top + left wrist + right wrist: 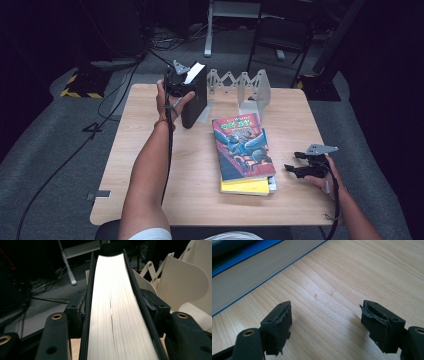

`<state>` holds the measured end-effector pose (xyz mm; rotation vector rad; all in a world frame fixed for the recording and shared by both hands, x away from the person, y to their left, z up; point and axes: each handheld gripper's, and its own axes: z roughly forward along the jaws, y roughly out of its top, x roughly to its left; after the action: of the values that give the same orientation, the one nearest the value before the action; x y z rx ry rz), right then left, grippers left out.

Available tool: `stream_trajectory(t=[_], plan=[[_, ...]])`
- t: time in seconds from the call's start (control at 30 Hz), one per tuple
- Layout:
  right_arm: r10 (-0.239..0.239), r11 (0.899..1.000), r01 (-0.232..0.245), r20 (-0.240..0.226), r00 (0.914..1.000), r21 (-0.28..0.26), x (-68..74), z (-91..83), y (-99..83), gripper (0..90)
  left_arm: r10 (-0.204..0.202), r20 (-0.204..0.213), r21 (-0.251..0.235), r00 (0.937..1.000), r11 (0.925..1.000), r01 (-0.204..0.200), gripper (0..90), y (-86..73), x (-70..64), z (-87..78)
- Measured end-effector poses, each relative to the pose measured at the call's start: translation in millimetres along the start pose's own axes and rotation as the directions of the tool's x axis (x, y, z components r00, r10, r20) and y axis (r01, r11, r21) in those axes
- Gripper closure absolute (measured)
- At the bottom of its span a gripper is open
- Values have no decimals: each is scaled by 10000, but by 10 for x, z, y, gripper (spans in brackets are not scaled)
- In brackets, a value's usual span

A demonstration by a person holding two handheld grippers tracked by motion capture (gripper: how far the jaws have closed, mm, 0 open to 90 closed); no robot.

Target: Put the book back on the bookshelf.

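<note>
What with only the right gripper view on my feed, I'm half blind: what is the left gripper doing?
Observer: The left gripper is shut on a black book, holding it upright near the far edge of the table.
Operator: Anything beside it?
Observer: A white folding rack stands just to the right of that book.
Operator: And the book near my jaws?
Observer: It's a colourful book lying flat on top of a yellow book, just left of the right gripper.
</note>
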<state>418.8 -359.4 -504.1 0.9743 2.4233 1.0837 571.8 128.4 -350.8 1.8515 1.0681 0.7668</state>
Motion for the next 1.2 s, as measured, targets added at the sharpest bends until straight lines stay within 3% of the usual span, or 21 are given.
stream_trajectory(t=[0.03,0.13,0.27,0.47,0.9,1.2], plan=[[3,10000,-3,-3,10000,3,0,0,0,252,-80,58,193,10000,9998,79,405,24,3,18],[-1,10000,1,-4,10000,1,0,0,0,251,205,89,771,9997,9968,-212,378,71,-19,83],[-9,10000,9,-25,10000,5,-1,0,0,249,579,-82,914,9983,9942,-569,438,97,-72,119],[-19,10000,19,-42,10000,10,-2,0,0,248,-72,257,638,9996,9979,56,516,116,-104,107],[-36,10000,36,-60,10000,11,-4,0,0,247,-681,-485,317,9965,9971,696,526,195,-120,233],[-40,10000,40,-75,10000,13,-5,-1,-1,247,-949,-692,276,9931,9949,970,520,200,-91,333]])
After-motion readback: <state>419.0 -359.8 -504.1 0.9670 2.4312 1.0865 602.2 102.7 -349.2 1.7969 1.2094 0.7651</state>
